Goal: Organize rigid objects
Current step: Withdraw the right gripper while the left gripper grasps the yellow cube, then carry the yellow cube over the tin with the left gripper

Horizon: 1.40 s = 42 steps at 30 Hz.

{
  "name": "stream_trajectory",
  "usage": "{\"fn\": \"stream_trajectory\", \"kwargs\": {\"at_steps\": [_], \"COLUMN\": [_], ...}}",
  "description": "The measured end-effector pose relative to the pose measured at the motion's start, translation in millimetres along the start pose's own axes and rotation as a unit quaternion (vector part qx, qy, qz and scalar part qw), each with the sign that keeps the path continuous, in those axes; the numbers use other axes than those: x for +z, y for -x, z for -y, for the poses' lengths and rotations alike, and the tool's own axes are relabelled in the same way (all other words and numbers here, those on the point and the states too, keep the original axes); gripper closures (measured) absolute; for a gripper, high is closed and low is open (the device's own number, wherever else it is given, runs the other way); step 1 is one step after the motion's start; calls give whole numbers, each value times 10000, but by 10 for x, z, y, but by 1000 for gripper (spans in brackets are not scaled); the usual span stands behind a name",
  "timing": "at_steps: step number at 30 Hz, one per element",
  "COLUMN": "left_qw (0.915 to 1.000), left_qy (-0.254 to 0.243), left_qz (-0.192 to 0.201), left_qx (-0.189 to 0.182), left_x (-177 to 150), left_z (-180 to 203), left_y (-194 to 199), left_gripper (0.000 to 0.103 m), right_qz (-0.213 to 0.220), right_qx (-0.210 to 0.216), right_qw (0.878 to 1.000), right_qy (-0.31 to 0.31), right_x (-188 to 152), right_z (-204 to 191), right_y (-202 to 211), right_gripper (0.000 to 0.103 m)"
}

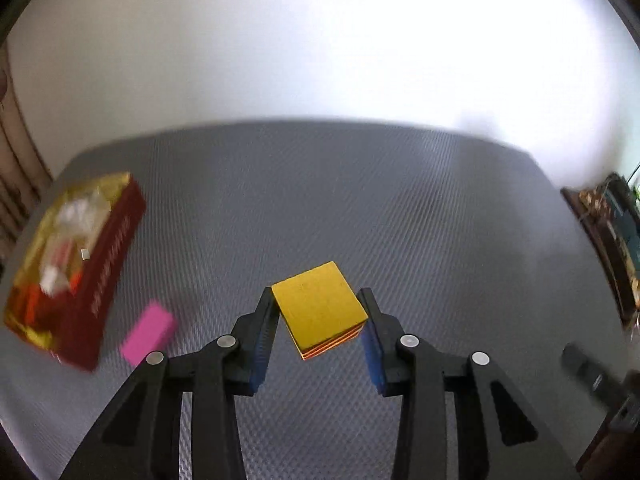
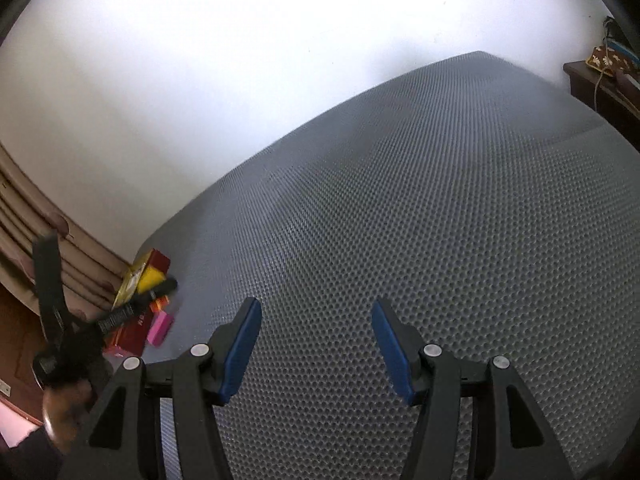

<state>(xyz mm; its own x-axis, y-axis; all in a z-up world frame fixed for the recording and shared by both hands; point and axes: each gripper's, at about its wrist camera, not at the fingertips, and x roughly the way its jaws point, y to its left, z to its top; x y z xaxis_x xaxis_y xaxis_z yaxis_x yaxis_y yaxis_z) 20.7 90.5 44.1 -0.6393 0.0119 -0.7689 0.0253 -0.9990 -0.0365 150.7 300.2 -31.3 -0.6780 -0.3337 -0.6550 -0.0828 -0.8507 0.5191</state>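
The left gripper (image 1: pixel 320 312) is pinching a yellow block (image 1: pixel 320 310) between its blue pads, the block turned cornerwise so the pads bear near two opposite edges rather than flat on two faces; its striped red-and-yellow side faces the camera. The block looks to be just above the grey mat surface (image 1: pixel 360 200), to the right of the red-and-gold box (image 1: pixel 76 264), with a pink block (image 1: pixel 148 330) lying between them, close by the box. Since the hold is skewed, carrying it slowly and level seems wise, as a quick swing could let it twist out. Judging by the task, the likely aim is to set it down near the box, squared to the box's long red side and clear of the pink block. The right gripper (image 2: pixel 316 344) stands spread over bare mat, holding nothing, well to the right of the box.
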Motion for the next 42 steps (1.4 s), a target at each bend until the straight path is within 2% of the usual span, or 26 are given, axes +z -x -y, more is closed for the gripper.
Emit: {"fn": "stream_trajectory", "kwargs": {"at_steps": [4, 12, 28, 31, 35, 42], "left_qw": [9995, 9971, 9944, 9943, 9933, 9869], "left_qy": [-131, -244, -76, 18, 205, 760], "left_qz": [254, 525, 453, 379, 275, 69], "left_qx": [158, 500, 950, 995, 1105, 1418], "left_x": [268, 533, 584, 582, 596, 634], "left_z": [148, 113, -448, -615, -929, -1789], "left_y": [144, 291, 319, 315, 358, 502], "left_gripper": [67, 67, 67, 67, 67, 67], "right_qz": [40, -12, -228, -155, -220, -312], "right_qx": [10, 54, 50, 59, 40, 12], "right_qw": [10000, 9999, 9996, 9998, 9995, 9992], "right_qy": [-86, -117, -155, -121, -212, -255], "right_x": [32, 4, -116, -115, -61, -86], "right_z": [10, -73, -103, -136, 74, 91], "right_y": [16, -70, -196, -195, -77, -144], "right_gripper": [44, 44, 44, 44, 44, 44]}}
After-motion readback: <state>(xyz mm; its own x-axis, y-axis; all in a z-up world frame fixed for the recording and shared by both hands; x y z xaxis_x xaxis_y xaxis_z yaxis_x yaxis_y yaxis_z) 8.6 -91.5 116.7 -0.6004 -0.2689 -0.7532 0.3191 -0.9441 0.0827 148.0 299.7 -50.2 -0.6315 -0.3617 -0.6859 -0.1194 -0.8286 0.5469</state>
